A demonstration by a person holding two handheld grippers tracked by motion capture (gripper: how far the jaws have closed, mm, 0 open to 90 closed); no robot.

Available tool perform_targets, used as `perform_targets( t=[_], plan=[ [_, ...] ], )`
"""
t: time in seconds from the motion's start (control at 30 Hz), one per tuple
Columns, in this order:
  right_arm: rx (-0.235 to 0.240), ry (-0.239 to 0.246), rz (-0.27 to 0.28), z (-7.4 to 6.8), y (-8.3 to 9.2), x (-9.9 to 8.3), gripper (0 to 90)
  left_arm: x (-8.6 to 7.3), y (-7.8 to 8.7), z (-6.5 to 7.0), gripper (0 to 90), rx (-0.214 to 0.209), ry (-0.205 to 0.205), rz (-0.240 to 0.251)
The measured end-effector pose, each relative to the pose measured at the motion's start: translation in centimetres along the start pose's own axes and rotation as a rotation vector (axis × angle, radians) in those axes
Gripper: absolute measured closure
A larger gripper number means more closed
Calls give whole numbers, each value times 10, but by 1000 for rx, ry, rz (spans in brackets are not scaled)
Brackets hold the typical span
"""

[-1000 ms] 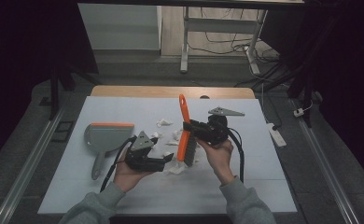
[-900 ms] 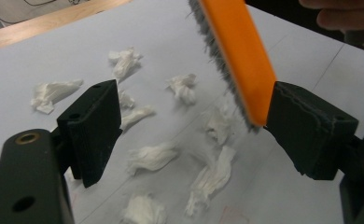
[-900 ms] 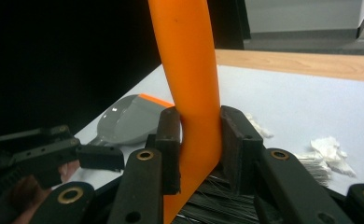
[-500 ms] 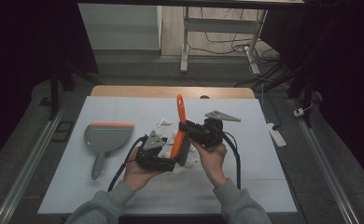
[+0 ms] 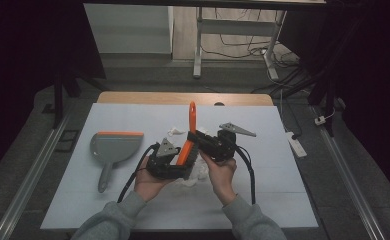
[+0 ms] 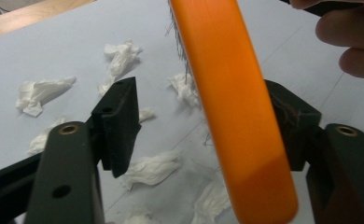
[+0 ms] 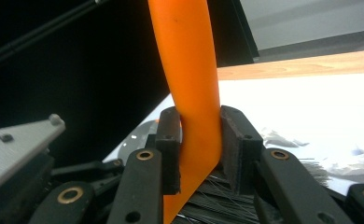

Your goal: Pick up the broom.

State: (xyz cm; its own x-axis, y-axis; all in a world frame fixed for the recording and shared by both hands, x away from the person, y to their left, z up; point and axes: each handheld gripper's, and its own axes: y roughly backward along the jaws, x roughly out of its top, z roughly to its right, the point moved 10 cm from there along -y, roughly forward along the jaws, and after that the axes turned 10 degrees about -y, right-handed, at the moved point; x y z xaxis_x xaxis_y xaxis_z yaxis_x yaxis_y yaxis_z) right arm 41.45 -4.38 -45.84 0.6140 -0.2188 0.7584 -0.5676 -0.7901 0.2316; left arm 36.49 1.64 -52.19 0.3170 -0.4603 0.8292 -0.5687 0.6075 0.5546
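- The right gripper point(image 7: 194, 154) has its jaws pressed onto the neck of an orange hand brush point(image 7: 189, 79); in the right gripper view both pads bear on the orange plastic just above the black bristles point(image 7: 217, 200).
- In the high view the right gripper point(image 5: 195, 142) holds the brush point(image 5: 190, 132) handle-up and slightly tilted over the middle of the white table point(image 5: 283, 200).
- The left gripper point(image 6: 194, 116) has just been closing its jaws. The brush's orange back point(image 6: 236, 112) stands between them, lying against the right-hand pad, with a clear gap to the left-hand pad, so it isn't pinched there.
- In the high view the left gripper point(image 5: 180, 165) sits just below and left of the right one, both close together.
- Crumpled white paper scraps point(image 6: 119, 58) lie scattered on the table under and around the brush.
- A grey dustpan point(image 5: 110, 150) with an orange edge rests on the table, well to the left.
- No brand, label or writing is legible on any of these things.
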Motion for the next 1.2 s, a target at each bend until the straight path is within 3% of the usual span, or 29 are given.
perform_targets(
  t=[0.17,0.33,0.53,0.63,0.7,0.8,0.9,1.2],
  plan=[
    [3,-28,22,0,-1,-3,703,-1,0,1,517,-7,-35,9],
    [18,-73,53,1,2,-1,703,-3,2,2,489,13,-46,24],
    [31,-133,106,5,8,5,703,-6,2,4,520,29,-64,55],
    [35,-149,109,7,8,5,703,-7,1,6,591,33,-78,55],
    [34,-150,110,8,8,5,703,-8,0,7,706,34,-84,56],
    [31,-152,107,9,7,4,703,-8,0,5,752,6,-56,59],
    [33,-155,106,9,7,4,703,-10,2,-1,779,5,-42,59],
    [33,-139,109,6,6,4,699,-11,6,-6,799,-17,-22,65]
  ],
)
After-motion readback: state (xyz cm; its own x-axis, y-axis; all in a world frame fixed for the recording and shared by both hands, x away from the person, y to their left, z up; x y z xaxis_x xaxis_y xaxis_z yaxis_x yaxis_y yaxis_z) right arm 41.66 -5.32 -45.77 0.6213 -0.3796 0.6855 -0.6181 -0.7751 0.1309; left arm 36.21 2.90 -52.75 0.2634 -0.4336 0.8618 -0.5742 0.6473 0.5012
